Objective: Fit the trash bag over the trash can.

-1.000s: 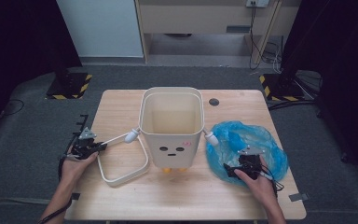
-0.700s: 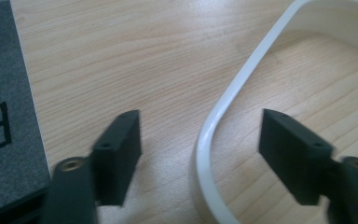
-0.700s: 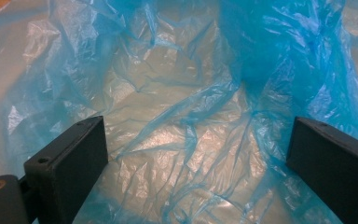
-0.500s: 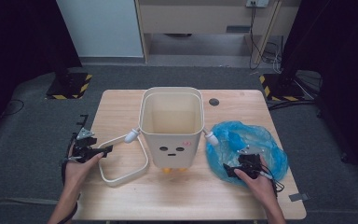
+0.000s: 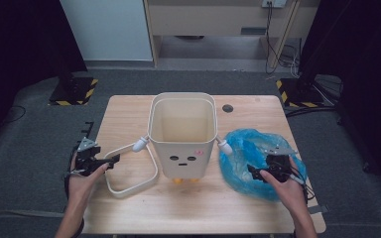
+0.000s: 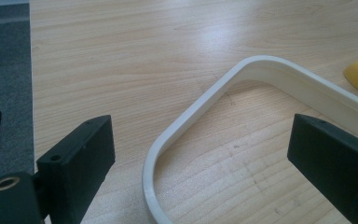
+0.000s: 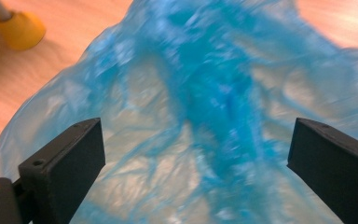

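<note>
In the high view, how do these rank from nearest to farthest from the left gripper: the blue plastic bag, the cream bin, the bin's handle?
From the left gripper:
1. Handle, lying on the table right beside the jaws.
2. Cream bin, at the table's middle.
3. Blue plastic bag, on the right side.

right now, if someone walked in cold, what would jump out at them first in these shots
The cream bin with a small face on its front stands at the middle of the wooden table. To its right lies a crumpled blue plastic bag, with the right tool open over it. On the left, the open left tool is at the bin's loop handle.
</note>
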`<state>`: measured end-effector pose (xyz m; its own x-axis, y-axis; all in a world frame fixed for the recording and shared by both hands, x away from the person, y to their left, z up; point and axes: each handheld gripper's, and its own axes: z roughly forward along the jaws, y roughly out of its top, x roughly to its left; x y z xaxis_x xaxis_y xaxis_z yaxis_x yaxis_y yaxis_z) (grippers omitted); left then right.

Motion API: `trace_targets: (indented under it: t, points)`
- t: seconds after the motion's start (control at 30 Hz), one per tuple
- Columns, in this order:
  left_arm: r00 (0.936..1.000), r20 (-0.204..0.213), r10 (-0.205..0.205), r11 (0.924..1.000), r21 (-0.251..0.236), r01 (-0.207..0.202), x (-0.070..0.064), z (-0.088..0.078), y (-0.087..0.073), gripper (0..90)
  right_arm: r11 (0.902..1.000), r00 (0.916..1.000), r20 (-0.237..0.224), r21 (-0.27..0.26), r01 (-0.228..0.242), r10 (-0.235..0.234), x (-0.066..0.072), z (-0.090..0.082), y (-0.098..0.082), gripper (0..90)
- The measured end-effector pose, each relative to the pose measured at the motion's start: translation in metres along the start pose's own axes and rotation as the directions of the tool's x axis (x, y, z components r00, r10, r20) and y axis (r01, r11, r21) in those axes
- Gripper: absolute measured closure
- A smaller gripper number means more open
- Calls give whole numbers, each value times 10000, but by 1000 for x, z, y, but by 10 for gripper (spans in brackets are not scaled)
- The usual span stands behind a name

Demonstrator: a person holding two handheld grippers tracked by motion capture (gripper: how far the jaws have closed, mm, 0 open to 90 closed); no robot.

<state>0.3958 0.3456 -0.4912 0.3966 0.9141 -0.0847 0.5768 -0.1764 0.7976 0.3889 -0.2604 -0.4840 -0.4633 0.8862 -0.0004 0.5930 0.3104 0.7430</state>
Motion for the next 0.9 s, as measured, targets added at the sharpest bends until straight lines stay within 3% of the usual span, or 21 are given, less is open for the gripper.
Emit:
trace_targets:
  t: [0.2,0.47,0.6,0.9]
  points:
    - [9998,-101,167,9999,35,-167,0,1,-3,71,9999,10000,55,79,68,-68,-13,0,19,84]
    - [9998,-153,88,9999,-52,-89,1,2,-8,80,9988,9998,171,475,131,-139,-21,23,28,336]
    - [9998,-222,20,10000,-77,-21,3,1,-10,90,9987,9998,8,467,-200,200,-22,37,24,324]
    - [9994,-284,-205,9994,-284,197,4,-3,-12,98,9959,9987,392,840,-346,314,-21,70,7,268]
